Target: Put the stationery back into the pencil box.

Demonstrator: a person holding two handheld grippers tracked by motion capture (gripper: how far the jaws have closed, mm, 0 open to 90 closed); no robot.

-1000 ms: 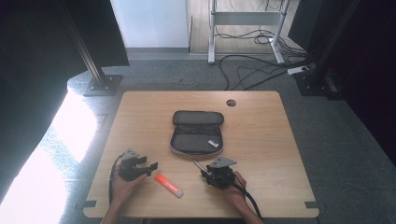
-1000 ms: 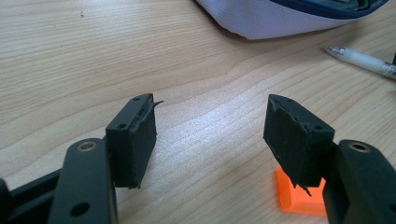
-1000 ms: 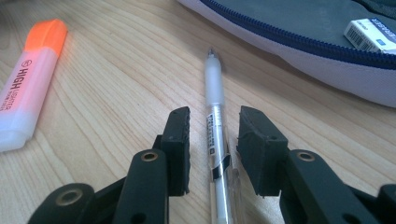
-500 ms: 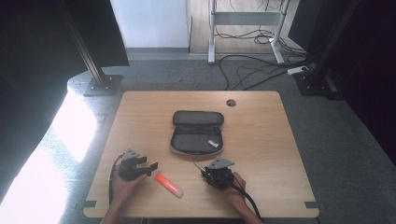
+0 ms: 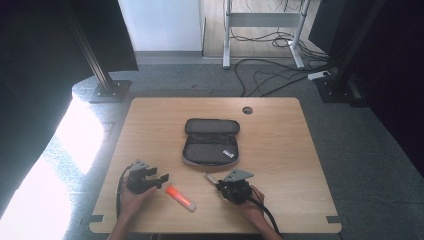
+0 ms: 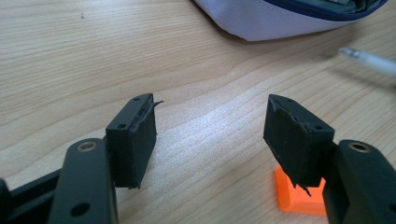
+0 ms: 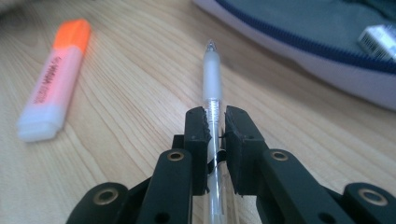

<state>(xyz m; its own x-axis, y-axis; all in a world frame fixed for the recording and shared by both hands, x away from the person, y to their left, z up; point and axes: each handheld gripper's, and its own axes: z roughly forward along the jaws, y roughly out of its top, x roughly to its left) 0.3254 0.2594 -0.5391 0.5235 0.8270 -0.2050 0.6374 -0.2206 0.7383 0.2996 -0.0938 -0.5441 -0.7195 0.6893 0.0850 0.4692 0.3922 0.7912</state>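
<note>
Both hands have kept still while the right gripper (image 7: 215, 122) has just been closing, now clamped on the pen (image 7: 211, 79) lying beside the open pencil case (image 5: 210, 144). Left gripper (image 6: 212, 135) stands apart; highlighter (image 5: 180, 198) untouched; packing remains.

In the right gripper view, the rear of the pen (image 7: 212, 100) ran down between the jaws of the right gripper (image 7: 215, 123) and off the bottom edge, so its end could not be seen. Beyond the jaws to the right, the pencil case (image 7: 327, 56) was blurred and cut by the top and right edges. In the left gripper view, the orange highlighter (image 6: 292, 193) lay mostly hidden behind the right-hand jaw of the left gripper (image 6: 210, 135), with just a corner showing.
</note>
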